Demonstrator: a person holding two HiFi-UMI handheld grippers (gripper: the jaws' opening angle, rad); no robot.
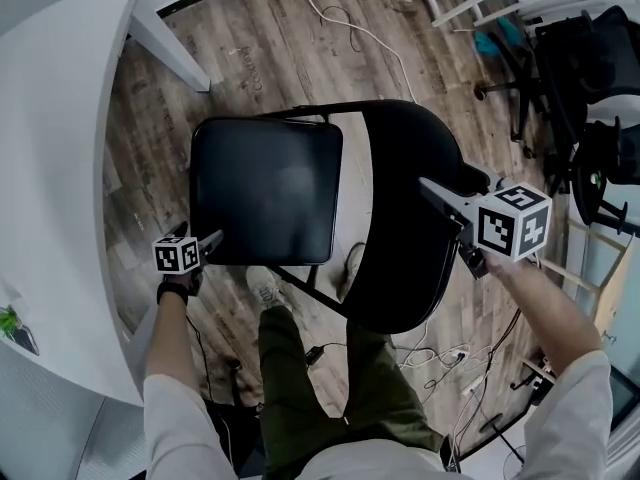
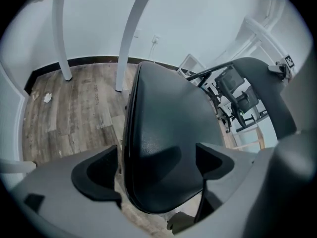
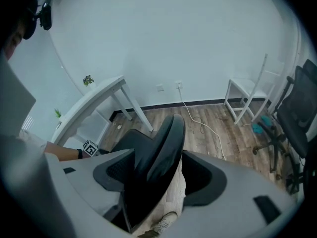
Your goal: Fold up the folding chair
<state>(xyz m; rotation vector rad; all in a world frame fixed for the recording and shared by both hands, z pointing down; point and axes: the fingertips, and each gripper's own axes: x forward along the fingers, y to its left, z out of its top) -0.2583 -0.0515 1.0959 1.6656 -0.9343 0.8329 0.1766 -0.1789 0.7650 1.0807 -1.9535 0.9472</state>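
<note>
Wood-plank flooring (image 1: 250, 58) carried the black metal-framed folding chair (image 1: 330, 198), which stood unfolded before the person. Its padded black seat (image 1: 265, 188) lay edgewise between the left gripper's (image 1: 213, 238) spread jaws. Its curved black backrest (image 1: 400, 218) sat between the right gripper's (image 1: 440, 196) jaws. Neither was clamped, and both were probably placed to swing seat towards back. Only the right gripper view showed the gap beside one pad.
</note>
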